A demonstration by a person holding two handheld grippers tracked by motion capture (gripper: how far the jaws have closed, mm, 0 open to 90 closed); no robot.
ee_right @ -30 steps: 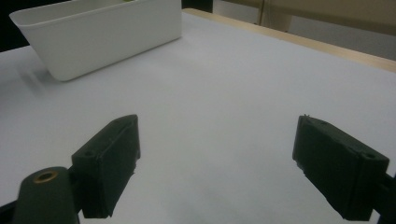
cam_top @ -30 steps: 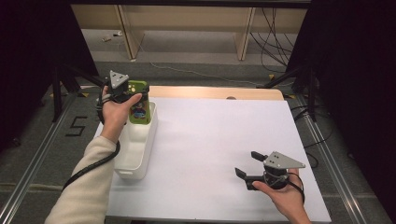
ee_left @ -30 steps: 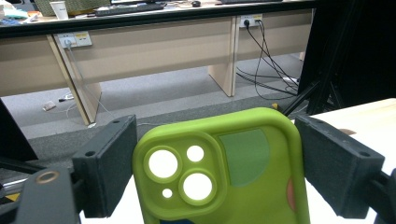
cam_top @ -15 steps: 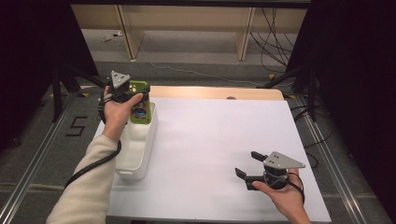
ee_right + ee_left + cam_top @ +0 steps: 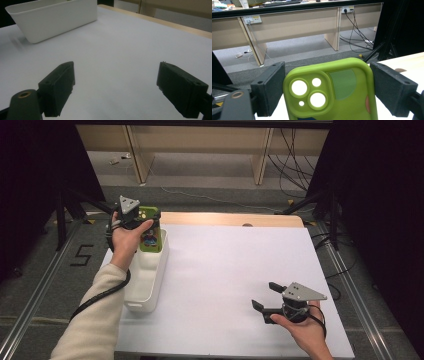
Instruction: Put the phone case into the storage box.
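**Case held steady over the tub**

Stillness marked the high view: the left gripper [image 5: 141,221] kept the lime-green rubber phone case [image 5: 148,236] above the white plastic tub [image 5: 145,290], hardly shifted. In the left gripper view, its fingers [image 5: 269,92] pinched the case's sides. In the right gripper view, fingers [image 5: 58,88] stayed wide over the white counter [image 5: 120,45], empty.

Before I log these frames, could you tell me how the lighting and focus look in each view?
High view: the white table is evenly lit and sharp, flanked by near-black surroundings. Left gripper view: the green phone case is crisp, but its camera cutouts blow out to pure white. Right gripper view: dimmer and cooler, the white bin slightly soft, with a faint smear on the table beside it.
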